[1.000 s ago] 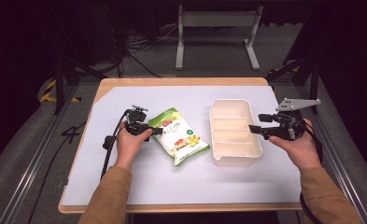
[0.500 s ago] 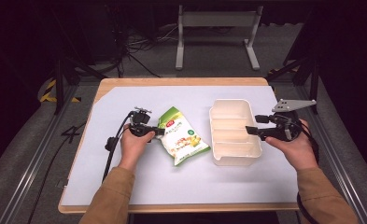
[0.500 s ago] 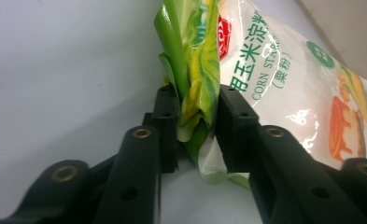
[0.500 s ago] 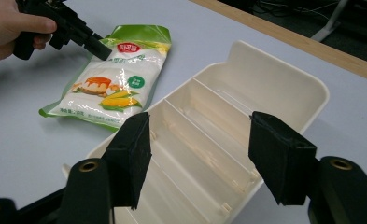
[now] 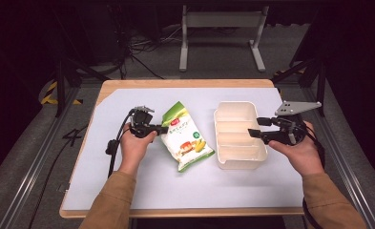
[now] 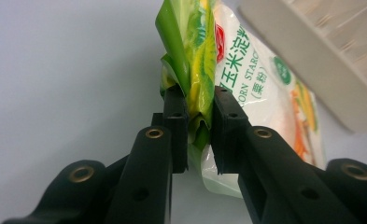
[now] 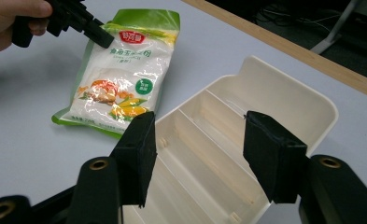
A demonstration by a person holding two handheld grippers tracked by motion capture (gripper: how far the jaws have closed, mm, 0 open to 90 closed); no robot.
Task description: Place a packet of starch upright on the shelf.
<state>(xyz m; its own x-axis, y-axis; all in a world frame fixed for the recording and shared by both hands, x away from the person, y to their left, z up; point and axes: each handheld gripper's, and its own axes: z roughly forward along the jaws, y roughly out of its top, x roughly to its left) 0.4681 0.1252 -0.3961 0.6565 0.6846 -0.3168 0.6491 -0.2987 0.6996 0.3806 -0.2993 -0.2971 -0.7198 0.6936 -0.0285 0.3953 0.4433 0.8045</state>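
A corn starch bag point(image 5: 185, 138), white with green edges, lies flat on the table left of a white divided tray point(image 5: 237, 164). My left gripper point(image 5: 162, 129) is at the bag's left edge. In the left gripper view the gripper point(image 6: 197, 121) is shut on the bag's point(image 6: 256, 88) green side seam, with the tray point(image 6: 321, 56) beyond it. My right gripper point(image 5: 255, 127) hovers over the tray's right rim. In the right gripper view it point(image 7: 197, 156) stands open above the tray's point(image 7: 288, 84) compartments with nothing between the jaws. Farther off lie the bag point(image 7: 120, 79) and the left gripper point(image 7: 78, 21).
The white table surface point(image 5: 128, 186) has free room in front of and left of the bag. A wooden table edge point(image 5: 185, 82) runs along the back. Metal frame rails point(image 5: 37, 157) flank the table, and a cable point(image 5: 113, 143) trails from the left gripper.
My right gripper has moved left, from beside the tray to over its right rim. The left gripper has edged slightly right at the bag's edge. The bag and tray have stayed put.
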